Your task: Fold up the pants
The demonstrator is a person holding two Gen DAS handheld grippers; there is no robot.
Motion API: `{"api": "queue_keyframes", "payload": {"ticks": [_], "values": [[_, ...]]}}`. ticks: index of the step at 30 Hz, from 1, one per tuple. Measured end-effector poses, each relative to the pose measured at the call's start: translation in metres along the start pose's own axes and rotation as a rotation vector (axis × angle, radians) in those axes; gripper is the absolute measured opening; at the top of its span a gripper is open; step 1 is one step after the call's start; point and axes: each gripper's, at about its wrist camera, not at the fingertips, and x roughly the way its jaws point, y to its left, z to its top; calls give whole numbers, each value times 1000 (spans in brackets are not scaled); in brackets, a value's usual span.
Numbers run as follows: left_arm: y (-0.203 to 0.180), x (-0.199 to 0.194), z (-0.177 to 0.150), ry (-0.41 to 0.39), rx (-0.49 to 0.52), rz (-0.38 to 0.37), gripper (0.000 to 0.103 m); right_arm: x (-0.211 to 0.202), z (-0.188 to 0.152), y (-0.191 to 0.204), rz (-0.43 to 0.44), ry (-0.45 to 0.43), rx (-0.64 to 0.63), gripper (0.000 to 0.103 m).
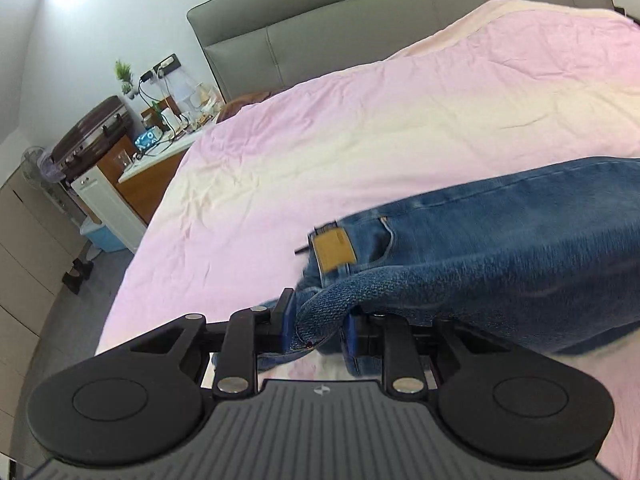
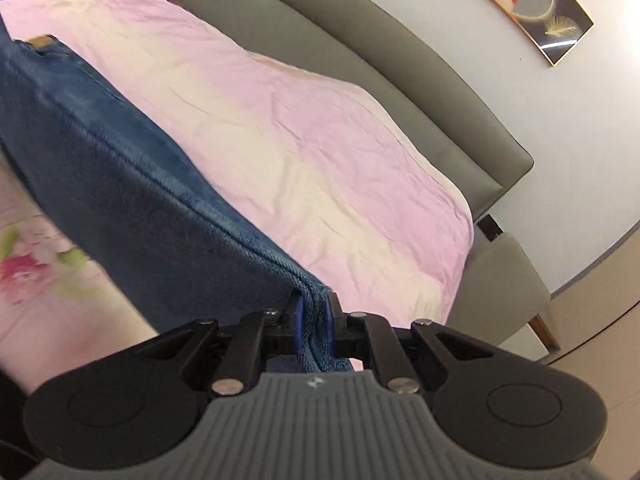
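1. While stretched between two hand-held tools above a pink bedspread (image 1: 360,128), held off the bed as one long blue band: jeans (image 1: 520,248), waistband end with its tan patch toward the left tool, leg end toward the right; some cloth near the waistband possibly touching the cover, hard to tell through the blur.
2. Clamped narrow on a bunched fold of denim near the waistband: left gripper (image 1: 316,328), blue pads pressing thick cloth from both sides. Best kept firm, since a bulky wad slips more easily than a flat edge.
3. Pinched almost fully closed on the doubled seam edge of the leg: right gripper (image 2: 314,320), seam running straight out from between the pads. Looks a clean bite on both layers; worth keeping that way.
4. Judged step: carrying the lifted jeans to lay them over for a fold. Advisable: both ends level, cloth taut without tugging, seams lined up before lowering.
5. Risk, small but real: sagging middle dragging on the cover and wrinkling the fold.
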Motion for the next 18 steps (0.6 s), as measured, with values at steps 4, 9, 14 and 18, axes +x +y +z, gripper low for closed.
{"api": "queue_keyframes", "payload": {"ticks": [4,9,14,18], "values": [[-26,46,34,30,66,53,28,71,28,0,-12,77,-15,3],[-62,109,68,52,169,117,28,151,50,5,18,166,-38,3],[-97,180,85,123,267,127,28,236,72,15,68,272,-93,4],[-112,226,82,185,301,109,28,294,72,32,111,356,-145,4]]}}
